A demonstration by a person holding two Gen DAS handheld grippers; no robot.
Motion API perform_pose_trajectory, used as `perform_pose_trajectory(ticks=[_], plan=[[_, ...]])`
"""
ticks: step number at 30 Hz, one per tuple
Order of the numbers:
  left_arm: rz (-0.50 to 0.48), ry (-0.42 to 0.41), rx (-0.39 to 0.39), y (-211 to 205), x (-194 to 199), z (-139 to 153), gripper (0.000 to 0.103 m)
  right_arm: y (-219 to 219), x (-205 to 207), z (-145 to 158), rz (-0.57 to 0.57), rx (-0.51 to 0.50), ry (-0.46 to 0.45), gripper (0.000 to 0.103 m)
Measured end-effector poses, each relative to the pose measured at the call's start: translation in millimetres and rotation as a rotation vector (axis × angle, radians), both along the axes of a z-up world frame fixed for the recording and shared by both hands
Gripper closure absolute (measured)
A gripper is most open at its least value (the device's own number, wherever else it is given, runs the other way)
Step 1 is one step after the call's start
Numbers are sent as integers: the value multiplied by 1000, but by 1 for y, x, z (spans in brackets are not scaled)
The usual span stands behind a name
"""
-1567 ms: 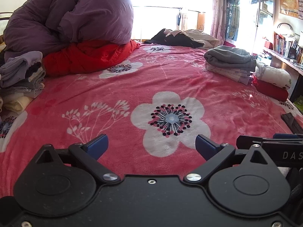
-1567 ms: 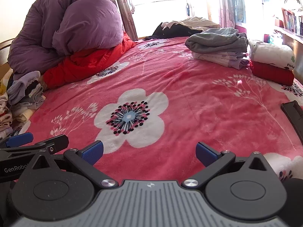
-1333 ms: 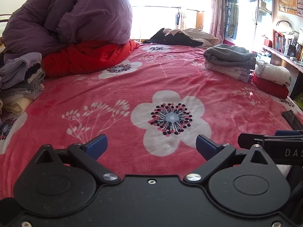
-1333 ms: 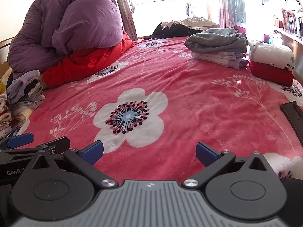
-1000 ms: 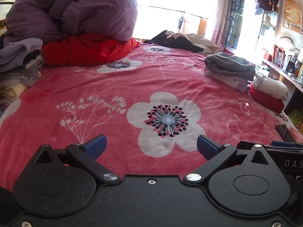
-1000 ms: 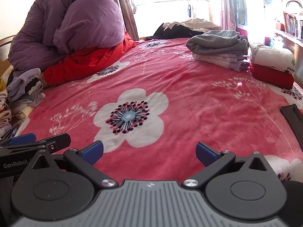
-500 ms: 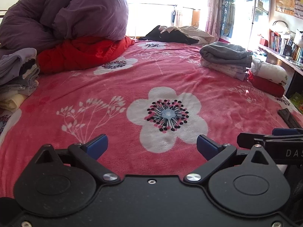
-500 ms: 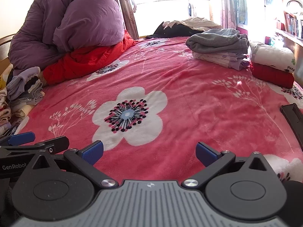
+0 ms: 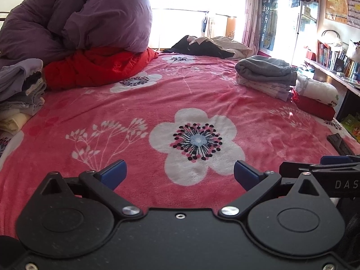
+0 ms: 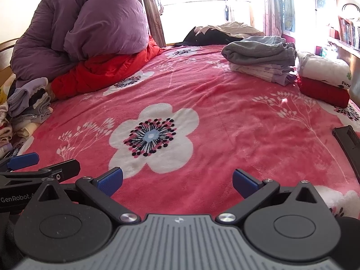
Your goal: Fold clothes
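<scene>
We hold the left tool (image 9: 180, 171) and right tool (image 10: 177, 180) side by side at the bed's (image 9: 139, 103) near edge, both spread wide and grasping nothing. Folded clothes (image 9: 265, 76) sit stacked along its right edge, another pile (image 9: 20, 90) at its left edge.

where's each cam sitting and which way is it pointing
Left wrist: sits on the left gripper, low over the pink floral blanket, facing the window; its open blue-tipped fingers show, and the right gripper intrudes at the right edge.
Right wrist: sits on the right gripper, facing the same way; its open fingers show, and the left gripper intrudes at the left edge.
Shared: the white flower, purple duvet, and grey folded stack.
</scene>
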State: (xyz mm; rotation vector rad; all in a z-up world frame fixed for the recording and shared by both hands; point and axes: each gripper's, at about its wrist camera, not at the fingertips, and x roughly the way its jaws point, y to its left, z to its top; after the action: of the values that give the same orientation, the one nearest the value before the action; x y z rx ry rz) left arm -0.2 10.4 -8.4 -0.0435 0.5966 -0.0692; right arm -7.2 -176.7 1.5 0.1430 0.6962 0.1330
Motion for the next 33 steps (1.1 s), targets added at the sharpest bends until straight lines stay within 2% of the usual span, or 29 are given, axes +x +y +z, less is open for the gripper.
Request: perform_pose_trajectory(ticks=[23,27,31,33], plan=[[-1,9,-19,1,1,-3,1,0,0,-2,1,-7,-3,0],[28,-37,16,4,-1,0,1,-3,-1,-2,12,26,-17,0],[46,-72,-13,19,-1,9,1,0,-2,-4,30,40,-56,0],[69,-99,15,28,1,17,1,2,1,-6,41,58,-72,0]])
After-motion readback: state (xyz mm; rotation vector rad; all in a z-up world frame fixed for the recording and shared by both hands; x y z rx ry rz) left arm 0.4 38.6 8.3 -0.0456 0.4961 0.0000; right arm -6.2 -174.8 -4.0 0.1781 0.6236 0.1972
